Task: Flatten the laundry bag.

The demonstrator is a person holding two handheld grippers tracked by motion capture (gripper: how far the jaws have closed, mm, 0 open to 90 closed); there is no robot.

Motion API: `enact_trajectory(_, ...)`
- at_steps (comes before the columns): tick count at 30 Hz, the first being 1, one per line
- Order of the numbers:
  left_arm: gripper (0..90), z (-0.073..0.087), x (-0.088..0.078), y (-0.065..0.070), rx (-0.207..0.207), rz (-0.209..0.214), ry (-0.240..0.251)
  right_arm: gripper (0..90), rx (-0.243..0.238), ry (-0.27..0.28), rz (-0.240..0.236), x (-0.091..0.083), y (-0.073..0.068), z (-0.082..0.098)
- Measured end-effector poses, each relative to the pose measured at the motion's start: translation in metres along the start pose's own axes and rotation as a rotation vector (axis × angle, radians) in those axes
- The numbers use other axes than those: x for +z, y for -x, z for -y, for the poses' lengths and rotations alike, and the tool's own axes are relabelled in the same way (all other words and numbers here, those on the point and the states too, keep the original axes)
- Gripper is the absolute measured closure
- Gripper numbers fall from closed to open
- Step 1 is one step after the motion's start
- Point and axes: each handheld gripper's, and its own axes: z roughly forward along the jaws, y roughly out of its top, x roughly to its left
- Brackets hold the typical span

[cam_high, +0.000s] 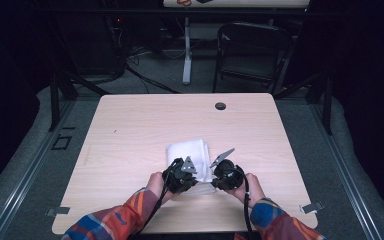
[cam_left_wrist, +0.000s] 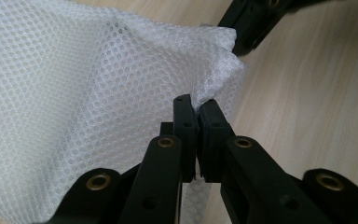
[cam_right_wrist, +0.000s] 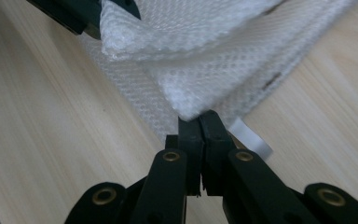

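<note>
A folded white mesh cloth [cam_high: 187, 149] lies on the wooden table [cam_high: 130, 130], near the front middle. My left gripper [cam_high: 186, 176] is at the cloth's near left edge. In the left gripper view it [cam_left_wrist: 196, 105] is shut on a raised fold of the mesh cloth [cam_left_wrist: 74, 93], with the right gripper [cam_left_wrist: 251, 23] beyond at the same edge. My right gripper [cam_high: 221, 172] is at the near right corner. In the right gripper view it [cam_right_wrist: 199, 119] is shut on a corner of the cloth [cam_right_wrist: 214, 60], beside a small white tag [cam_right_wrist: 251, 140].
A round cable hole [cam_high: 220, 106] sits near the table's far edge. Beyond the table stand a dark folding chair [cam_high: 252, 50] and the white leg of another table [cam_high: 186, 50]. Bare wood lies to the left, right and far side of the cloth.
</note>
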Motion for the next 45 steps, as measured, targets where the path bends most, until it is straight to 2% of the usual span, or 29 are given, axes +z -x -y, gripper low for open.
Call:
enact_trajectory(2, 87.5, 0.0, -0.002, -0.001, -0.003, -0.004, 0.007, 89.4, 0.003, 0.015, -0.006, 0.008, -0.002, -0.002)
enact_trajectory(4, 87.5, 0.0, -0.003, -0.001, -0.007, -0.01, 0.009, 90.0, 0.0, 0.001, -0.01, 0.015, -0.002, -0.004)
enact_trajectory(6, 87.5, 0.0, -0.005, -0.001, -0.008, -0.014, 0.011, 90.0, -0.024, -0.036, -0.006, 0.016, 0.0, -0.005)
enact_trajectory(8, 87.5, 0.0, -0.007, -0.001, -0.007, -0.023, 0.014, 90.0, -0.023, -0.034, -0.008, 0.016, 0.0, -0.005)
enact_trajectory(9, 87.5, 0.0, -0.008, -0.001, -0.008, -0.025, 0.016, 90.0, 0.002, -0.01, -0.004, 0.018, -0.001, -0.003)
enact_trajectory(11, 87.5, 0.0, -0.009, -0.001, -0.007, -0.032, 0.022, 90.0, -0.025, -0.035, -0.002, 0.016, 0.001, -0.004)
enact_trajectory(14, 87.5, 0.001, -0.012, -0.002, -0.007, -0.038, 0.026, 90.0, -0.009, -0.011, 0.002, 0.018, -0.001, -0.002)
enact_trajectory(19, 87.4, 0.002, -0.016, -0.003, -0.011, -0.049, 0.038, 90.0, -0.016, -0.007, -0.002, 0.018, -0.002, -0.002)
enact_trajectory(21, 87.4, 0.003, -0.017, -0.003, -0.013, -0.051, 0.041, 90.0, -0.041, -0.033, -0.004, 0.016, 0.0, -0.003)
enact_trajectory(24, 87.4, 0.003, -0.019, -0.003, -0.011, -0.059, 0.04, 90.0, -0.042, -0.028, 0.002, 0.017, -0.001, -0.003)
enact_trajectory(25, 87.4, 0.003, -0.02, -0.004, -0.01, -0.06, 0.042, 90.0, -0.018, 0.006, -0.003, 0.019, -0.003, -0.002)
enact_trajectory(26, 87.4, 0.003, -0.02, -0.004, -0.011, -0.061, 0.043, 90.0, -0.017, 0.007, -0.003, 0.019, -0.003, -0.002)
enact_trajectory(38, 87.5, 0.007, -0.027, -0.007, -0.005, -0.082, 0.053, 90.0, -0.037, -0.016, 0.014, 0.018, -0.004, -0.003)
enact_trajectory(39, 87.5, 0.008, -0.028, -0.007, -0.011, -0.084, 0.059, 90.0, -0.051, -0.034, 0.023, 0.016, -0.003, -0.003)
enact_trajectory(40, 87.5, 0.008, -0.029, -0.008, -0.014, -0.083, 0.062, 90.0, -0.036, -0.02, 0.016, 0.018, -0.004, -0.003)
enact_trajectory(43, 87.5, 0.009, -0.033, -0.009, -0.016, -0.089, 0.067, 90.0, -0.045, -0.043, 0.018, 0.016, -0.003, -0.003)
enact_trajectory(45, 87.5, 0.011, -0.036, -0.01, -0.024, -0.09, 0.076, 90.0, -0.045, -0.035, 0.013, 0.016, -0.003, -0.003)
